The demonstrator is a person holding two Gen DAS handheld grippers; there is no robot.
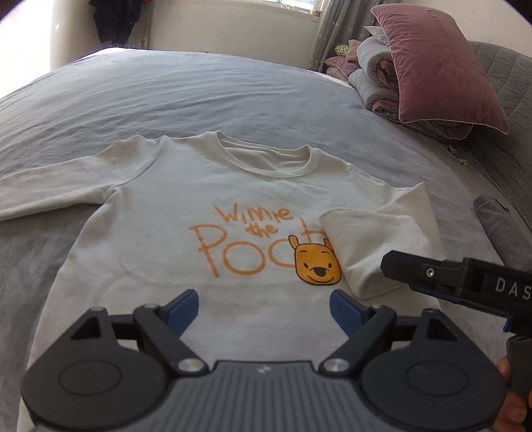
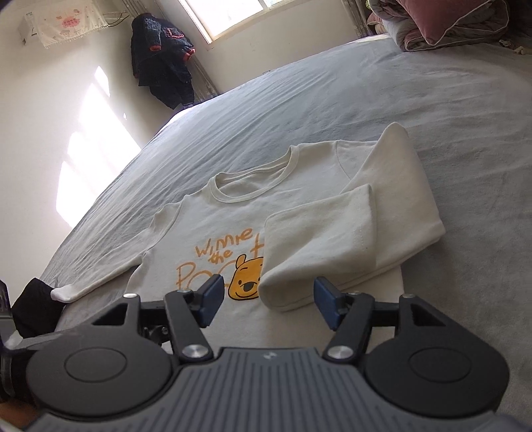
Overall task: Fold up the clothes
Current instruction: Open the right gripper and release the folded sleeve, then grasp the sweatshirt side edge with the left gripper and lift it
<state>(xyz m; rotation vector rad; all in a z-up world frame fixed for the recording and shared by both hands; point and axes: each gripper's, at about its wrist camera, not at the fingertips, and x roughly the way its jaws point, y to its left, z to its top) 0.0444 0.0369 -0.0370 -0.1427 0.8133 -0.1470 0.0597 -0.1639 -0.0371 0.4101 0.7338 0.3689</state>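
Sweatshirt [image 1: 159,212] beyond both gaping tongs [image 2: 264,300]

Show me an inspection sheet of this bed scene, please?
Surface: grey bedsheet, wrinkled.
Job's things: white sweatshirt lying flat, print up; one sleeve folded across the chest, other sleeve stretched out.
Clutter: black item near the cuff; unclear what.
Grippers: left gripper open, nothing held; right gripper open, sleeve end ahead of its fingers.
Cables: nothing seen.
Surroundings: pink pillow on folded quilt, dark clothes hanging, window.
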